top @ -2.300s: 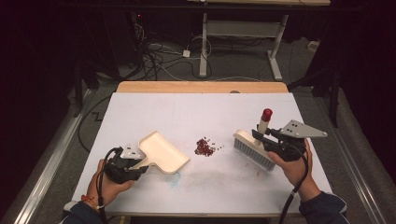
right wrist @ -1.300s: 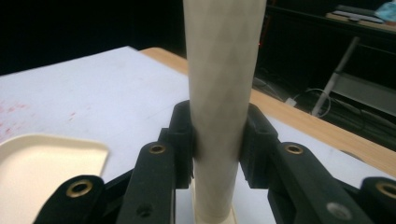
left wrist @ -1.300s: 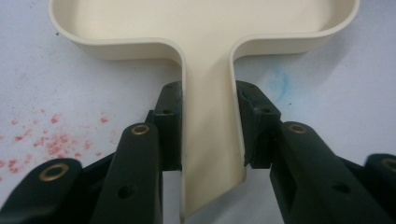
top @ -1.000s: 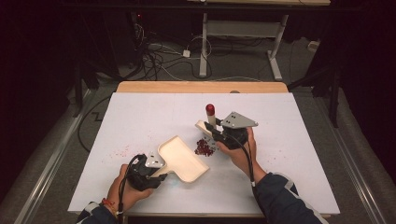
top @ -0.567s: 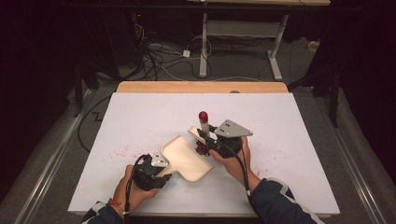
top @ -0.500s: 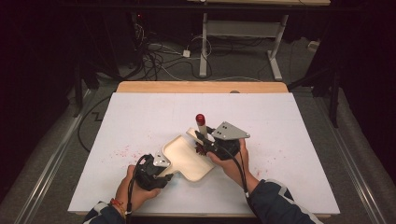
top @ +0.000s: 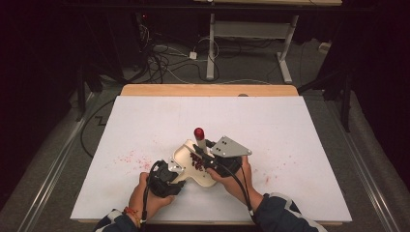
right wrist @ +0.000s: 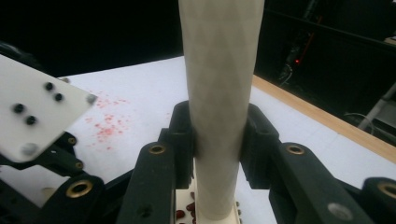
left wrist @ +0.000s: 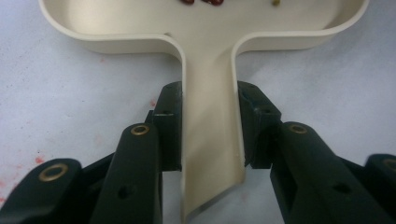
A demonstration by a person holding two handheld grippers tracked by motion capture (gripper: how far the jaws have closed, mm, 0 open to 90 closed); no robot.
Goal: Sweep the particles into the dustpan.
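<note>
On the white surface (top: 300, 125), the left hand-held gripper (left wrist: 209, 133) clamps the cream dustpan (top: 191, 164) by its handle. Red bits (top: 197, 162) lie in its tray. The right hand-held gripper (right wrist: 217, 140) grips the upright brush (right wrist: 219, 93) over it.

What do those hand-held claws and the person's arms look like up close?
Each claw is black: the left claw and right claw have two chunky jaws with brass-coloured rivets and small screw holes. The right claw carries a grey three-cornered plate with dark screws. A black cable trails back from it. The person wears dark blue sleeves and a red wristband on the left wrist.
</note>
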